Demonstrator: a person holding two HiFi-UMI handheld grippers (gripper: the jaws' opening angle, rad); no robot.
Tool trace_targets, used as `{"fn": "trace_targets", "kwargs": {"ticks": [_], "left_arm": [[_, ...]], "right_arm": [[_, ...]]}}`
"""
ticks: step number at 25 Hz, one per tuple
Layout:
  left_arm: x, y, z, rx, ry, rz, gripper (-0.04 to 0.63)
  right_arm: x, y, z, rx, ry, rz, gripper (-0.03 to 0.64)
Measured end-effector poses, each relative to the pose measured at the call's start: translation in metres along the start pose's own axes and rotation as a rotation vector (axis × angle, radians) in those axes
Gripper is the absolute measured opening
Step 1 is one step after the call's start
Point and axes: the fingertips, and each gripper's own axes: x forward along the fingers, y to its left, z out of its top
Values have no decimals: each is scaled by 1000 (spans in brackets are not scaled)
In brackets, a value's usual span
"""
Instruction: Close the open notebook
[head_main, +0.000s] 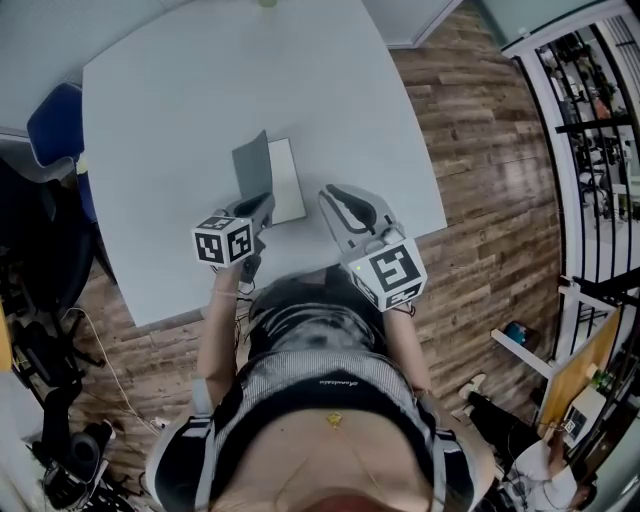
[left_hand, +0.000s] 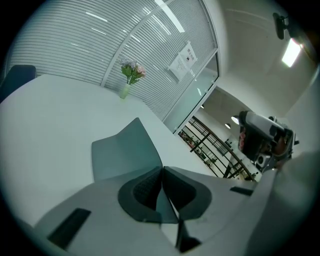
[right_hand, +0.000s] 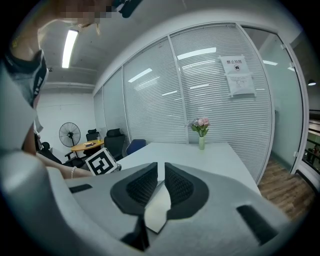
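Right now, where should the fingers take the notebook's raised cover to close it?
The grey cover stands up off the white page, so its thin near edge is free: pinch that from the near side, as the left gripper does.

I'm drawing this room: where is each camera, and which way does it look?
Head view: on the person's head, looking steeply down at table and notebook; shows torso, arms, left gripper, right gripper.
Left gripper view: on that gripper, looking past jaws shut on the notebook's cover, towards flowers.
Right gripper view: on that gripper, looking across the table; shows its jaws, the left wrist.
Both gripper views share the flowers.
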Motion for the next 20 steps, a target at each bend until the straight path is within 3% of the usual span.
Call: {"fn": "trace_targets", "kwargs": {"ticks": [20], "left_arm": [[38,-6,-17,4,90,-4,15]], "right_arm": [[-9,-17,-6,8,20,-22,46]]}}
